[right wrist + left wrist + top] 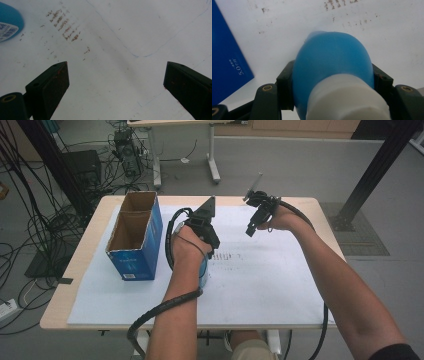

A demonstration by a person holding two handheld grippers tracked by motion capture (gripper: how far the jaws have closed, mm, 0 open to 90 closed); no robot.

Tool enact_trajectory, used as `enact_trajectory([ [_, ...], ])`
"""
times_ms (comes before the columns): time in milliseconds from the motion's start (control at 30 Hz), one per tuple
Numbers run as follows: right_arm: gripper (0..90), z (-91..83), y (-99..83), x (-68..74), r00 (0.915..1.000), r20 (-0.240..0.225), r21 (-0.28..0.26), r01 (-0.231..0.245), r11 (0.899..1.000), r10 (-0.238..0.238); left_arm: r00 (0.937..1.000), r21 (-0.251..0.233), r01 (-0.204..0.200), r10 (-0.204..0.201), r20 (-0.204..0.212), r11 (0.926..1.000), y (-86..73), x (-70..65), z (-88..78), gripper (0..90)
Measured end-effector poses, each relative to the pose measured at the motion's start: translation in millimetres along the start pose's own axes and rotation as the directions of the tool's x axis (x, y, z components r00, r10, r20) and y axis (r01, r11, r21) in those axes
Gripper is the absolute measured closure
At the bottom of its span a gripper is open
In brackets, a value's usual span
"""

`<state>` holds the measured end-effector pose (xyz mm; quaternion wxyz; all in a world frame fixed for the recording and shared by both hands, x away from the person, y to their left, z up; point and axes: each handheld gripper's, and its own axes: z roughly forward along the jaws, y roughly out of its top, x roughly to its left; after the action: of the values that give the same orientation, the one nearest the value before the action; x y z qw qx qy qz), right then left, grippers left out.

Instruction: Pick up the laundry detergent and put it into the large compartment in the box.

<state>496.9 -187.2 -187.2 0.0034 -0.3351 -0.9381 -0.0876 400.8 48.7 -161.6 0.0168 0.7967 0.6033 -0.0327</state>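
My left gripper is shut on a blue bottle with a white cap, near the middle of the white sheet. In the left gripper view the bottle lies between the two black jaws, its cap nearest the camera and its blue body pressed on both sides. My right gripper hovers over the far right part of the sheet, open, with nothing between its jaws. The right gripper view catches the bottle's labelled end in its top left corner.
An open-topped blue cardboard box stands on the table's left side, close to the left hand; its blue wall borders the left gripper view. Brown smudges and thin pen lines mark the sheet. Cables and table legs lie beyond the far edge.
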Motion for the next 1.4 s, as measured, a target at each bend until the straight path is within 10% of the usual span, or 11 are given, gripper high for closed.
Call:
enact_trajectory([
  [433,5.9,-0.9,-0.1,1.7,1.0,0.001,-0.002,0.005,1.0,-0.005,0.999,-0.011,-0.024,0.024,0.037,0.9996,6.1,0.3,-43.3,38.1],
  [1067,6.5,-8.6,-6.7,-1.4,1.0,0.001,-0.019,-0.009,1.0,0.009,0.9975,-0.095,-0.071,0.07,-0.012,0.993,3.6,4.1,-206.8,38.1],
  [1400,6.4,-8.0,-4.3,1.7,1.0,-0.008,-0.017,0.005,1.0,-0.005,0.9998,-0.164,-0.015,0.013,-0.011,0.9864,-7.2,34.9,-270.4,38.1],
])
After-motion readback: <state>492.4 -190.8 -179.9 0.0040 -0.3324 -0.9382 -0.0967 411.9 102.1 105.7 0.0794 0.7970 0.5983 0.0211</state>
